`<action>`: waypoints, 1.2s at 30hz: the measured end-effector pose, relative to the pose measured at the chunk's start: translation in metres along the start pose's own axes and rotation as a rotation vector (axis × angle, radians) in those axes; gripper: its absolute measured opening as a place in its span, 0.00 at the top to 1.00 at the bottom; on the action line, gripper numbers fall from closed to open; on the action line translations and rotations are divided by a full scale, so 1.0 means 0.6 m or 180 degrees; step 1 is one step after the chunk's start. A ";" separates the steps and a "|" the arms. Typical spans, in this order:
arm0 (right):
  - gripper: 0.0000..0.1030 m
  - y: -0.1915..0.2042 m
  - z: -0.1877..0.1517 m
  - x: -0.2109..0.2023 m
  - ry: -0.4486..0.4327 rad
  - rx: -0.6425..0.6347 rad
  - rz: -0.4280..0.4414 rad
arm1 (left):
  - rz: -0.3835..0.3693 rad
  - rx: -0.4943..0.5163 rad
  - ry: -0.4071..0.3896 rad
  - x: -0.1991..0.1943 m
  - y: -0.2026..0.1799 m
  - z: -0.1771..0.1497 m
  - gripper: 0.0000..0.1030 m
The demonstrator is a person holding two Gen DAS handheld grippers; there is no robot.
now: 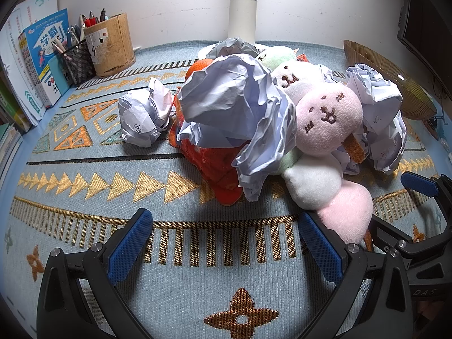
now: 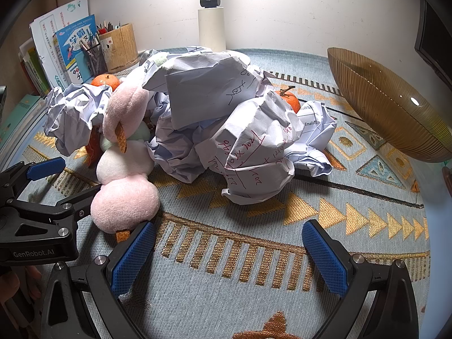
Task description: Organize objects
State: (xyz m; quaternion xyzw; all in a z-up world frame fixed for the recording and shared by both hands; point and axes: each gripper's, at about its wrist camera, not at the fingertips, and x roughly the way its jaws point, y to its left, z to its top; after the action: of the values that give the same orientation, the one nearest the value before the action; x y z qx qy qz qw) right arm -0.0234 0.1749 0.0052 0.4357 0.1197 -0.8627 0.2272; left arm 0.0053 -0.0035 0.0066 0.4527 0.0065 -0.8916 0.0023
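Note:
A heap of objects lies on the patterned mat: crumpled paper balls (image 1: 234, 118) (image 2: 254, 152), a pink and white plush dumpling skewer (image 1: 327, 121) (image 2: 124, 175), a red-orange plush (image 1: 217, 166) and oranges (image 1: 197, 66) (image 2: 288, 100). A loose paper ball (image 1: 141, 118) lies left of the heap. My left gripper (image 1: 226, 240) is open, just in front of the heap, its right finger touching the skewer's pink end. My right gripper (image 2: 228, 251) is open and empty, in front of the heap's right part. Each gripper shows in the other's view (image 1: 423, 195) (image 2: 48, 175).
A ribbed amber bowl (image 2: 389, 107) (image 1: 381, 70) stands tilted at the right. A wooden pen holder (image 1: 113, 45), a mesh pen cup (image 1: 77, 59) and books (image 1: 42, 56) stand at the back left. A white lamp post (image 1: 243, 14) rises behind the heap.

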 end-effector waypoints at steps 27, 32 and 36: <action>0.00 0.002 0.000 -0.001 0.0002 0.0002 -0.0001 | 0.0004 -0.0008 0.0001 -0.010 0.004 0.000 0.00; 0.00 0.002 0.000 -0.001 0.0002 0.0003 -0.0002 | 0.0005 -0.0009 0.0001 -0.012 0.005 -0.001 0.00; 0.00 0.003 0.000 -0.001 0.0003 0.0001 -0.0004 | 0.0006 -0.0010 0.0001 -0.013 0.006 -0.001 0.00</action>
State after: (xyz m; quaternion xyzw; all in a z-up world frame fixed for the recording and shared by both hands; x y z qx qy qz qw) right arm -0.0225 0.1735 0.0057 0.4360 0.1199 -0.8626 0.2266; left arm 0.0102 -0.0070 0.0126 0.4529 0.0075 -0.8915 0.0039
